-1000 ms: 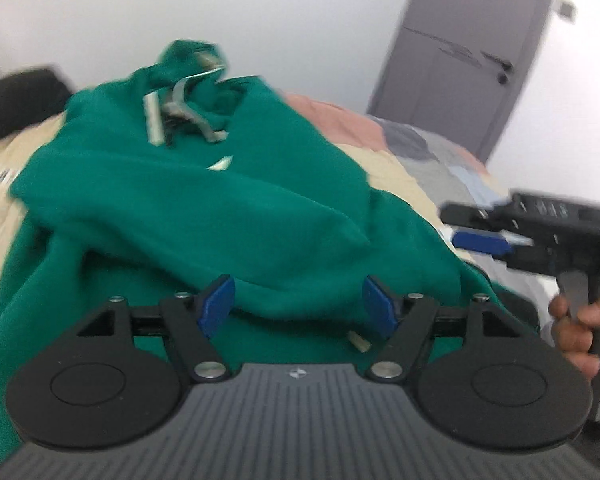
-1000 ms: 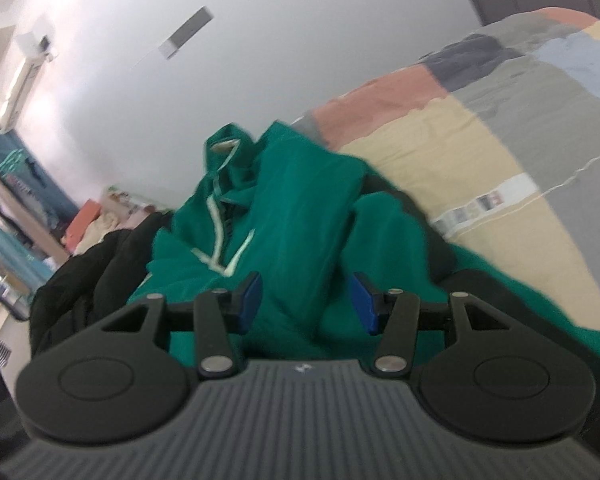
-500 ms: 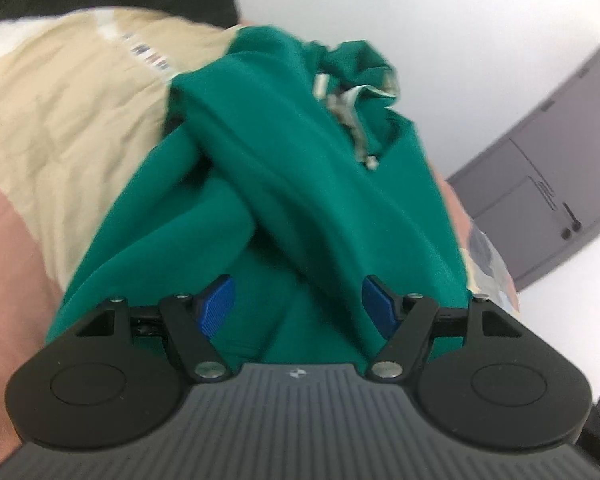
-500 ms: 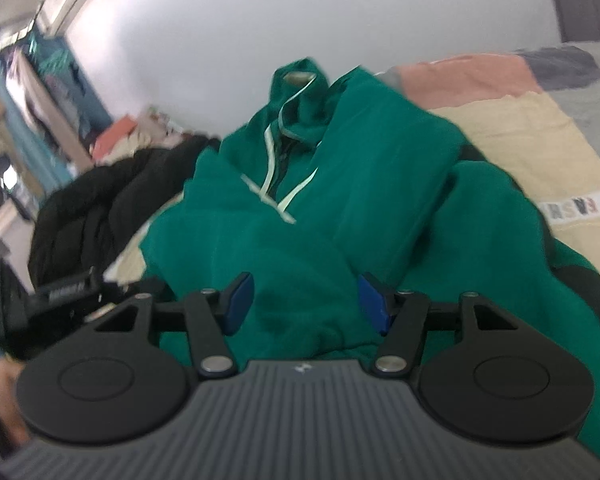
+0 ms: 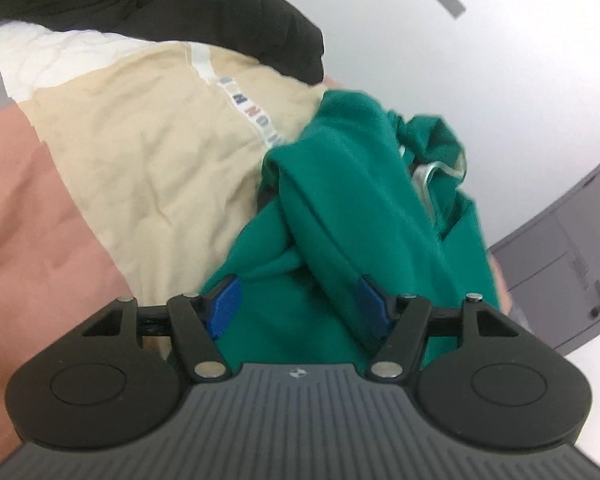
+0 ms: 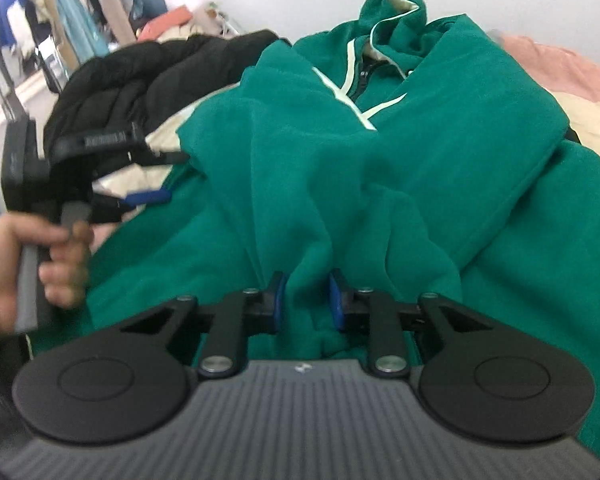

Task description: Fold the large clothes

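A green hoodie (image 6: pixel 440 128) with white drawstrings lies on the bed, sleeves folded across its front. My right gripper (image 6: pixel 306 300) is closed on a bunched fold of its lower front. My left gripper (image 5: pixel 296 308) is open, its blue pads over the hoodie (image 5: pixel 340 216) at the garment's left side with fabric between them. The left gripper (image 6: pixel 140 184) also shows in the right wrist view, held by a hand at the hoodie's left edge.
The bed has a patchwork cover (image 5: pixel 140 160) of beige, pink and white. A black padded jacket (image 5: pixel 160 4) lies beyond the hoodie on the left. A grey door (image 5: pixel 560 272) stands at the right. Hanging clothes (image 6: pixel 60 8) are at the far left.
My right gripper has closed on a fold of the hoodie. My left gripper has swung left, so more bed cover and the black jacket show; it stays open.
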